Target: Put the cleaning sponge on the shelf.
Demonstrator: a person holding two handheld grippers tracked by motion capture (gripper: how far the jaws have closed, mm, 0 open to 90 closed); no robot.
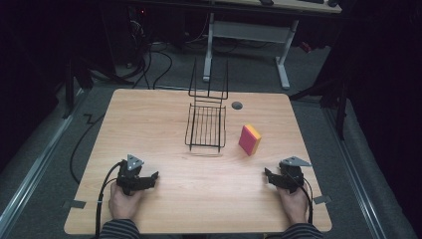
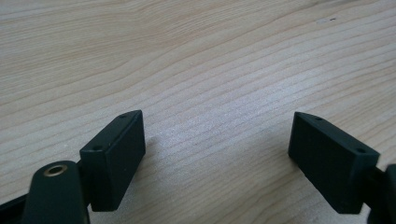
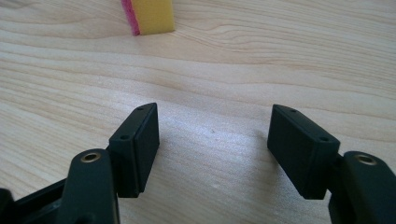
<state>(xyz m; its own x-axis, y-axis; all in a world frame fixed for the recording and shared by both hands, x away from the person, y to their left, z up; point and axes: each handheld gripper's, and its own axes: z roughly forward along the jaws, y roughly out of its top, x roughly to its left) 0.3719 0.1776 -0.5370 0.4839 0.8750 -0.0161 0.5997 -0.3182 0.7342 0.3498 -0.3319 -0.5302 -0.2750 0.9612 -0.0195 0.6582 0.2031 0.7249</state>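
The sponge (image 1: 250, 140), pink with a yellow face, stood on edge on the table (image 1: 169, 204), tilted slightly, just right of the wire rack (image 1: 205, 127) and apart from it, near the rack's front corner.

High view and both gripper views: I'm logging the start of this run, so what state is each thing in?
sponge: stands on edge on the table, right of the rack, untouched.
wire rack: empty, lies flat at the table's middle, its tall end at the far side.
left gripper: open, nothing between its fingers, low over bare wood.
right gripper: open, empty, pointing toward the sponge.
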